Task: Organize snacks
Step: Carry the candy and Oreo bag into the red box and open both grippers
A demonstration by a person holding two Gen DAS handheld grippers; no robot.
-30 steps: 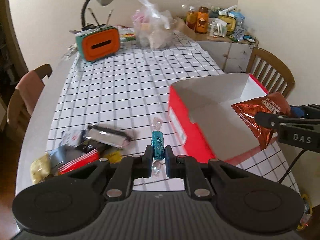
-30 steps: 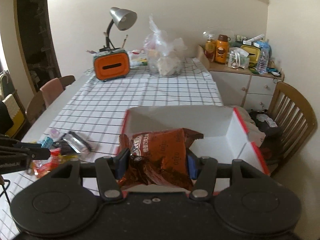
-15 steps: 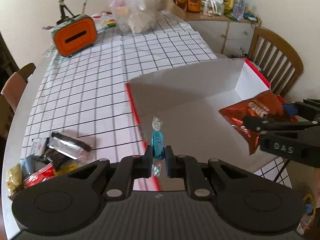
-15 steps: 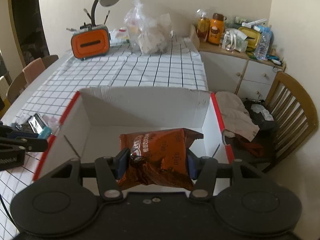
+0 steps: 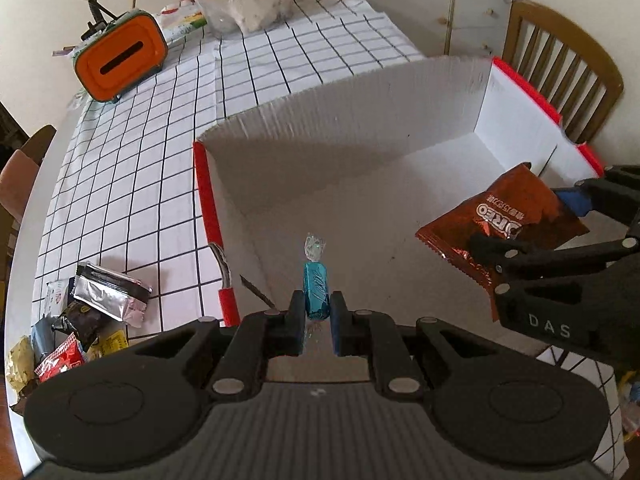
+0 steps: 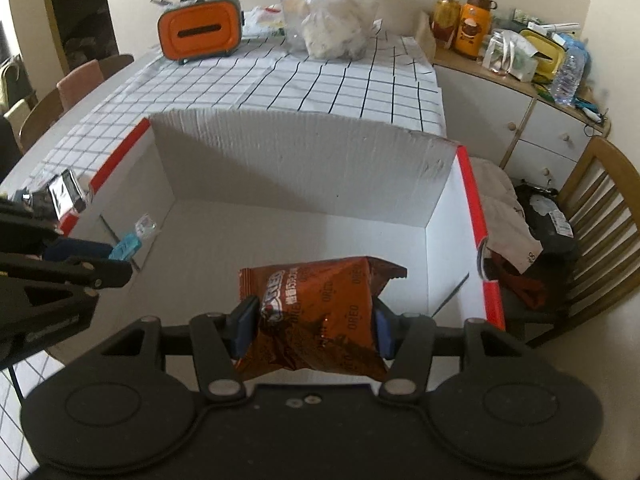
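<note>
At far left we see a heap of wrapped snacks (image 5: 86, 320) on the checked tablecloth (image 5: 132, 152). Our left gripper (image 5: 316, 312) pinches a blue wrapped candy (image 5: 316, 292) over the white box (image 5: 360, 128). Further right, our right gripper (image 6: 312, 320) clamps a brown Oreo packet (image 6: 320, 312), also above the box's floor.

Left gripper (image 5: 316, 312) jaws pinch teal wrapped candy (image 5: 316, 294) above white box (image 5: 360, 128); right gripper (image 5: 532, 224) holds Oreo packet (image 5: 500, 228) over box; snack pile (image 5: 80, 320) on worktop (image 5: 132, 168).
</note>
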